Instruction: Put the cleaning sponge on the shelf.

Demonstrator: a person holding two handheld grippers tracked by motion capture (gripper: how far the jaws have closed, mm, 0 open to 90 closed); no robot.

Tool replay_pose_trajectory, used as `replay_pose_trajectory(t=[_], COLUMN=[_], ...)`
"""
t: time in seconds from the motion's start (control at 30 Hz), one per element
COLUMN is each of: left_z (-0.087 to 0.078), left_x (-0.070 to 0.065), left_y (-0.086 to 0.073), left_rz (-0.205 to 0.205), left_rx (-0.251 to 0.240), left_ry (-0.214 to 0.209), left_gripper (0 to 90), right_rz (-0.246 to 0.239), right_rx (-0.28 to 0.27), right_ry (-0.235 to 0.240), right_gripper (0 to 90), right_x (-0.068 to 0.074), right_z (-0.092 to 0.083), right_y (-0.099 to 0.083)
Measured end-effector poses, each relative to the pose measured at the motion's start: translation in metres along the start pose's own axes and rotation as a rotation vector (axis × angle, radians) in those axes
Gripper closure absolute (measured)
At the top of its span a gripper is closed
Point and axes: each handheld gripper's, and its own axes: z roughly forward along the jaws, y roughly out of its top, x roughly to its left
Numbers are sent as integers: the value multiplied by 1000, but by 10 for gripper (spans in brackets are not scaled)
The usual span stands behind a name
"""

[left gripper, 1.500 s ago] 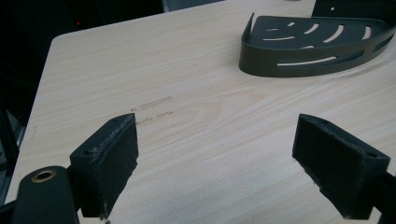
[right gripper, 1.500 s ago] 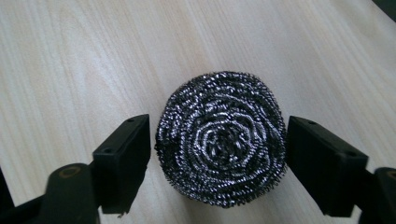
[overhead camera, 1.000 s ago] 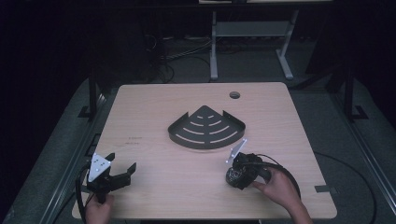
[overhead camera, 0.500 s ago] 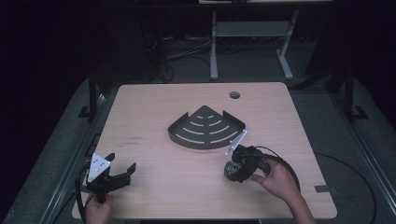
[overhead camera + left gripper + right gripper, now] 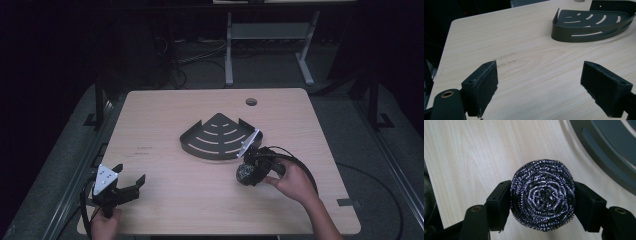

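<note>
A round steel-wool scourer (image 5: pixel 542 195) sits squeezed between the jaws of my right gripper (image 5: pixel 542 206), which is shut on it. From above, the scourer (image 5: pixel 244 174) hangs just over the table, near the right front corner of a dark slotted corner caddy (image 5: pixel 216 136). The caddy's curved wall (image 5: pixel 609 162) runs past at the upper right of the right gripper view. My left gripper (image 5: pixel 127 187) rests near the table's front left corner, open with nothing between its pads (image 5: pixel 485 87). The caddy (image 5: pixel 594 25) lies well beyond it.
The wooden table (image 5: pixel 165 125) has a cable hole (image 5: pixel 251 102) at its back right. A black cable (image 5: pixel 300 167) loops behind the right hand. A grey metal stand (image 5: pixel 265 35) is on the floor behind the table.
My right gripper has carried the scourer a little further toward the caddy's right corner. The left gripper has stayed put.
</note>
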Motion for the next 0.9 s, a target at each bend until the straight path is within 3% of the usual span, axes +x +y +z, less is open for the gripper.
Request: replay_pose_trajectory(t=[0.5,0.9], left_z=[-1,-1], left_x=[1,2], left_y=[0,0], left_rz=[-5,-8], left_rx=[-11,-12], left_ry=[5,12], left_gripper=[137,137], right_rz=[-30,-26], right_rx=[4,-10], right_ry=[-2,3], right_gripper=[347,347], right_x=[-10,-21], right_z=[-9,-18], right_y=[21,30])
